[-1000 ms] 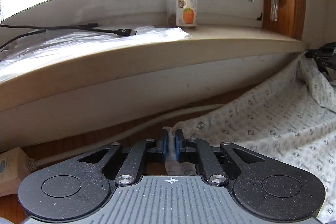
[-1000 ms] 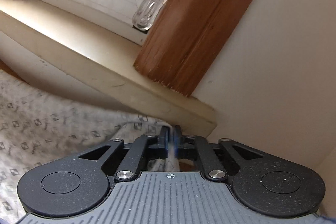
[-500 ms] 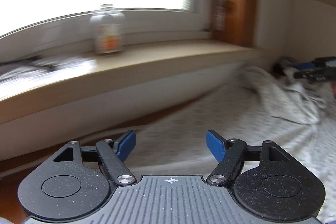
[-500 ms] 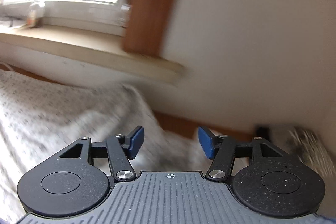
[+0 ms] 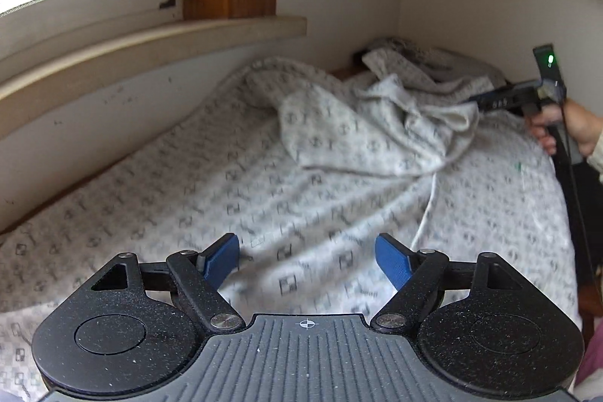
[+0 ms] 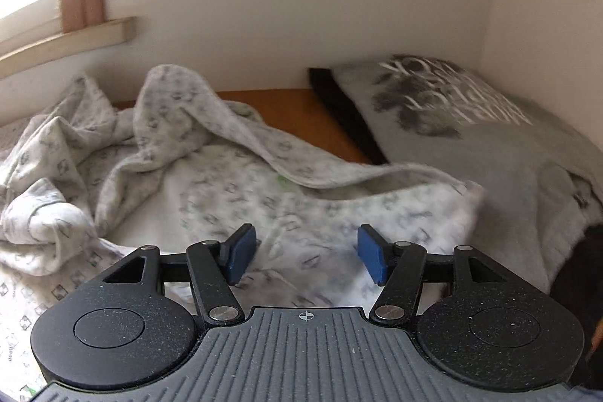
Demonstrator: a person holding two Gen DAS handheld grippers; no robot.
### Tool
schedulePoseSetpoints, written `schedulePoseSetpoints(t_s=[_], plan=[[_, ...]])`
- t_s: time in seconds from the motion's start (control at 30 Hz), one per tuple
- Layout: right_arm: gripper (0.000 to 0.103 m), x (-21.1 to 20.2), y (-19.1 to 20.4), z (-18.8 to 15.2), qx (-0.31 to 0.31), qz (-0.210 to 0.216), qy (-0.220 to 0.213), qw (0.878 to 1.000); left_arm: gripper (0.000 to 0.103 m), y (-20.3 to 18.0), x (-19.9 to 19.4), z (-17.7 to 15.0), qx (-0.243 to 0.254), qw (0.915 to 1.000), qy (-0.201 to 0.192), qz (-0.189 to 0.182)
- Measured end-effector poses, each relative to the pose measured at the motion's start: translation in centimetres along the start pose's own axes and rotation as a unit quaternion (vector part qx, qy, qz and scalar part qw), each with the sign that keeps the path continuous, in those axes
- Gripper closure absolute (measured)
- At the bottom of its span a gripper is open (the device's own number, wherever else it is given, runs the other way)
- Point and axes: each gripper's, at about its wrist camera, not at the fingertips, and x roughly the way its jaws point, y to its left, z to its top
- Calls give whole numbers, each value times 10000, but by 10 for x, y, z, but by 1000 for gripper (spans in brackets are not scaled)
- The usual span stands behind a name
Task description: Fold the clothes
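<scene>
The work surface is a wooden top (image 6: pixel 301 115) set in a corner below a window sill (image 5: pixel 150 40), with pale walls behind. The garment (image 5: pixel 301 183), a white knit with a small grey repeat print, lies spread directly ahead of and beneath both tongs. The half nearer the left tongs lies flat; ahead and to the right of the left tongs it bunches into a loose heap (image 5: pixel 377 123). In the right wrist view a sleeve or edge (image 6: pixel 181 108) rises in a soft ridge ahead and to the left of the right tongs, and a knotted cuff (image 6: pixel 41 221) lies at far left. A grey printed piece (image 6: pixel 471 145) lies ahead and to the right of the right tongs, touching the garment edge. The left tongs (image 5: pixel 307 260) are fully spread and hold nothing; the blue pads (image 5: pixel 222 259) hang just above the cloth. The right tongs (image 6: pixel 301 253) are likewise wide apart and empty. Handling assessment: the fabric appears light, soft and limp, with no stiffness to hold a shape; it will likely drape, stretch and slide on wood. Recommended grip points: a hemmed edge or corner, one per tongs, well apart, taking a single layer. Avoid gripping the heap, where several layers may be caught together.
</scene>
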Motion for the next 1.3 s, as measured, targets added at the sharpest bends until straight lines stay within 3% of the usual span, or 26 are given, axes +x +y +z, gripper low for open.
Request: schedulePoseSetpoints(t_s=[0.27, 0.37, 0.43, 0.7, 0.83, 0.93, 1.0, 1.03, 1.13, 1.3], plan=[[44, -27, -3, -5, -58, -83, 221, 9997, 21, 5, -23, -16, 56, 9999, 22, -88], [44, -25, 12, 5, -505, -279, 72, 9983, 21, 11, -22, -13, -78, 10000, -15, -24], [44, -23, 20, 17, -492, -168, -72, 9986, 21, 16, -20, -5, -185, 9998, -65, 78], [44, 16, 63, 65, 216, 910, -62, 9956, 20, 42, -10, 18, -362, 9956, -492, 714], [44, 47, 85, 75, 76, 772, 103, 9969, 19, 61, -5, 12, -785, 9946, -421, 530], [45, 63, 85, 84, 149, 646, 109, 9977, 12, 71, -9, 9, -1032, 9929, -475, 358], [65, 68, 77, 90, 301, 639, 46, 9975, 11, 72, -8, 9, -1020, 9931, -433, 389], [94, 67, 71, 93, 410, 610, -32, 9973, 11, 71, -8, 9, -990, 9934, -419, 393], [94, 53, 46, 101, 905, 162, -641, 9937, 11, 69, -6, 8, -930, 9941, -371, 405], [92, 71, 31, 95, 949, -258, 80, 9951, 11, 69, -4, 6, -976, 9940, -306, 400]])
